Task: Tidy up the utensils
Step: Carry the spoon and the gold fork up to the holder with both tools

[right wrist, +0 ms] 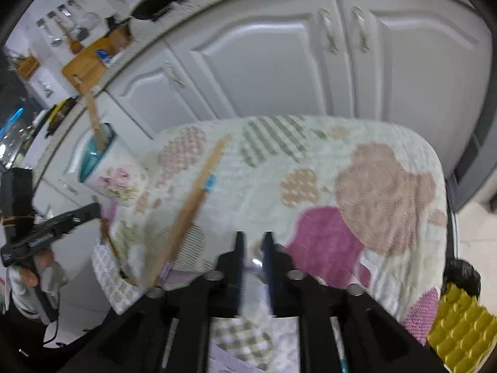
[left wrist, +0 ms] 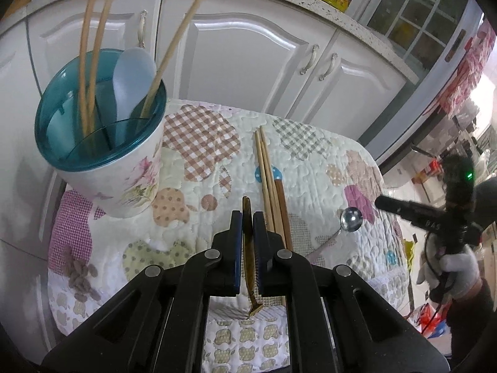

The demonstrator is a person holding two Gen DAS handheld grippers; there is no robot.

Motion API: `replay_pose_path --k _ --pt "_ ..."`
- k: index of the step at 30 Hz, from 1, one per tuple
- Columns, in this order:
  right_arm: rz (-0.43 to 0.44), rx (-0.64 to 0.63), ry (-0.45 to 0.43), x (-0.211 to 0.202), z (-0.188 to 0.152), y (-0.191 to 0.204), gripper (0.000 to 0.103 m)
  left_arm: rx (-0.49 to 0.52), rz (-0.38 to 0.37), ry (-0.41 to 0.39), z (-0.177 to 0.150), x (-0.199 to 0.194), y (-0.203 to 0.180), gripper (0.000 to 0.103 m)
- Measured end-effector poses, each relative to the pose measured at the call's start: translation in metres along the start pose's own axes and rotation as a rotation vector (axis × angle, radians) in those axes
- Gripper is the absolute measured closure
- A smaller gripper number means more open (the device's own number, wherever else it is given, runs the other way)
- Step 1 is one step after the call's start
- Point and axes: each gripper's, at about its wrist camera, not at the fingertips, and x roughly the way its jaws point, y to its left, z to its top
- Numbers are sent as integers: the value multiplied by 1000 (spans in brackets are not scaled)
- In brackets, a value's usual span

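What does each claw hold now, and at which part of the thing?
The left claw is shut on a golden-brown utensil, gripping its handle. The right claw is open and holds nothing.

Right hand-held gripper parted over quilted cloth.

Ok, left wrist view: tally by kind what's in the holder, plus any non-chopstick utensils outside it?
Chopsticks in the holder: 3
Pale spoon in the holder: 1
Metal spoon on the cloth: 1
Gold-brown utensil in the left gripper: 1
Total: 6
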Motion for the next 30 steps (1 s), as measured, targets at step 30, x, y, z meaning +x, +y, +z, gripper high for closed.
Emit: replay_pose_path --k 30 --pt "54 -55 -56 -15 10 19 100 -65 -59 -77 12 -47 12 98"
